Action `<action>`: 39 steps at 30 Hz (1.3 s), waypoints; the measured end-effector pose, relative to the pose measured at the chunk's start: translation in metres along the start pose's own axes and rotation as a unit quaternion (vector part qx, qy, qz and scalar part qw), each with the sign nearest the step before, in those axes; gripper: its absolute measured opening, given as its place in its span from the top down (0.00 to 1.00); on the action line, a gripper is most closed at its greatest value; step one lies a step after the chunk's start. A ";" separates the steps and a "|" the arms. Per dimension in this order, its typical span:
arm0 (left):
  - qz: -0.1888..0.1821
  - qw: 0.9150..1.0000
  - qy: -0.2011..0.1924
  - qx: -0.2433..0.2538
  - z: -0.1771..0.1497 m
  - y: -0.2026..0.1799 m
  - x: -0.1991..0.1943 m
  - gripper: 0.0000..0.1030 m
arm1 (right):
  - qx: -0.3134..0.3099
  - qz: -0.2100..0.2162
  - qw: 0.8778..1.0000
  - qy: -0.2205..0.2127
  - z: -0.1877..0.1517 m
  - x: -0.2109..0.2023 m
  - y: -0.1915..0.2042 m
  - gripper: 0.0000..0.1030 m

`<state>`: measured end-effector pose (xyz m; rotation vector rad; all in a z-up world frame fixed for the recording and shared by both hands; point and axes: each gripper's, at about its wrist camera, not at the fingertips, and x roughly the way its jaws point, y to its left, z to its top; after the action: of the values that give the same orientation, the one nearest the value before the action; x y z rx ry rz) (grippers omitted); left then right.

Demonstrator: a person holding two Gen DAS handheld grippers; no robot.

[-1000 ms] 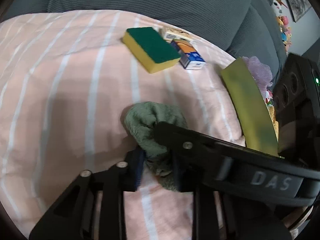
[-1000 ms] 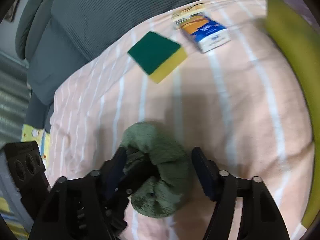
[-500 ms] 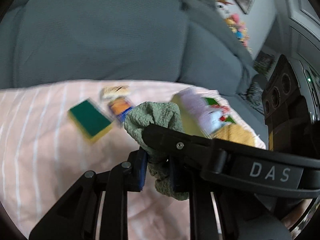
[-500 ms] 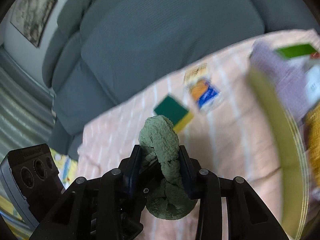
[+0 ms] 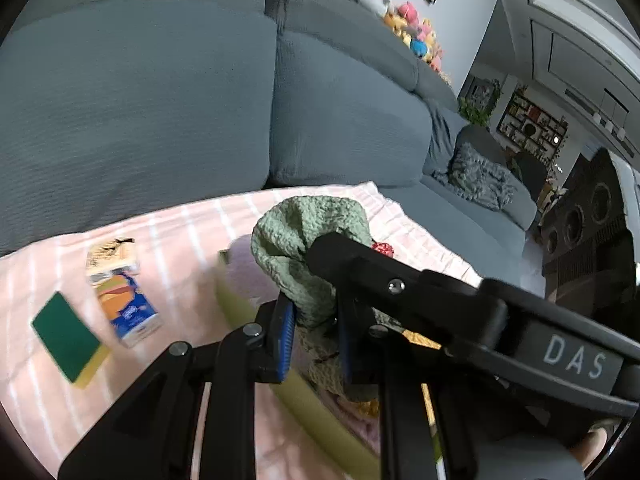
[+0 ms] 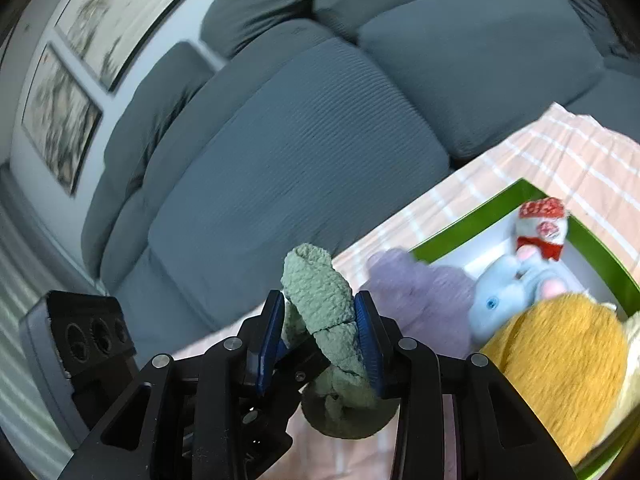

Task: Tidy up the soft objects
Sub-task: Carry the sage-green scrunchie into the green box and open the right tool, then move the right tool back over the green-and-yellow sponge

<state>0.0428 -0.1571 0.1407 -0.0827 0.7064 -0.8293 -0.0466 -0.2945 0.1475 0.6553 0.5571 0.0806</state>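
Sofa backdrop; sponge [image 5: 68, 342] left-view only

Sage-green towel [image 6: 320, 300], pink white-striped sheet [image 5: 180, 240], grey sofa [image 5: 140, 100]

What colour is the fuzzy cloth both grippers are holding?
Sage green; the fuzzy knitted cloth shows best in the right wrist view.

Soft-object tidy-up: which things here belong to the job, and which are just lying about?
Part of the job:
green cloth, pinched by both the left claw and right claw
green box
plush toys in it

Lying about:
sponge
blue carton
sofa
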 end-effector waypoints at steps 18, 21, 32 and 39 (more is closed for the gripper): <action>0.099 0.987 0.119 0.041 -0.006 0.004 0.074 0.81 | 0.079 -0.109 0.988 0.076 0.002 0.067 -0.060 0.61; 0.092 0.988 0.118 0.045 -0.008 0.002 0.070 0.75 | 0.083 -0.126 0.986 0.077 0.000 0.065 -0.064 0.61; 0.099 0.994 0.043 0.034 -0.013 0.003 0.003 0.30 | 0.100 -0.114 0.988 0.033 0.001 0.038 -0.064 0.48; 0.118 0.993 -0.009 -0.021 -0.036 0.045 -0.059 0.21 | 0.058 -0.109 0.992 -0.002 -0.003 0.018 -0.037 0.31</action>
<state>0.0229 -0.0777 0.1297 -0.0427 0.7012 -0.5862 -0.0363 -0.3177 0.1154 0.7033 0.6303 -0.1590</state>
